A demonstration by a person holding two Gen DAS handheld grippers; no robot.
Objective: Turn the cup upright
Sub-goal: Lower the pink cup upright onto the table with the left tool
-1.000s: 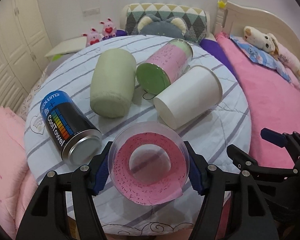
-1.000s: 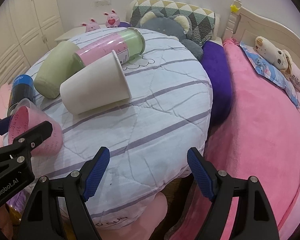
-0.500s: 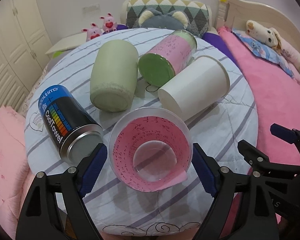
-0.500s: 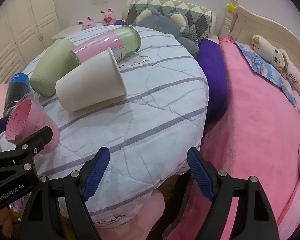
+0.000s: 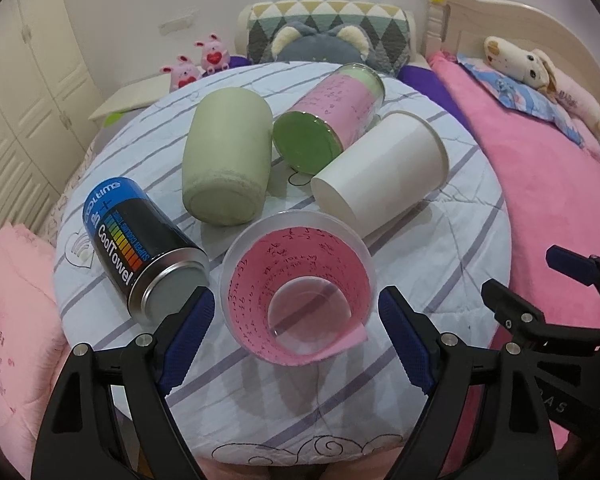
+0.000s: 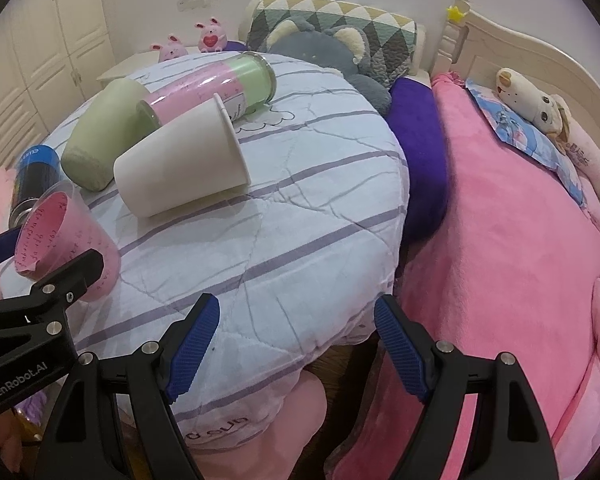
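Note:
A clear plastic cup lined with pink paper (image 5: 298,286) stands mouth-up, slightly tilted, at the near edge of the round quilt-covered table (image 5: 452,240). It also shows in the right wrist view (image 6: 66,240). My left gripper (image 5: 296,332) is open, its blue pads on either side of the cup and apart from it. A white paper cup (image 5: 380,172), a pale green cup (image 5: 226,168), a pink-and-green jar (image 5: 328,120) and a blue-black can (image 5: 140,248) lie on their sides behind it. My right gripper (image 6: 298,350) is open and empty over the table's near edge.
A pink bed (image 6: 520,240) with soft toys lies to the right of the table. A grey bear cushion (image 5: 320,44) and patterned pillow sit behind it. White wardrobes (image 5: 24,80) stand at the left. A pink cushion (image 5: 12,308) lies low at the left.
My left gripper has opened and drawn back from the pink cup, which now stands free on the table. The right gripper has barely moved.

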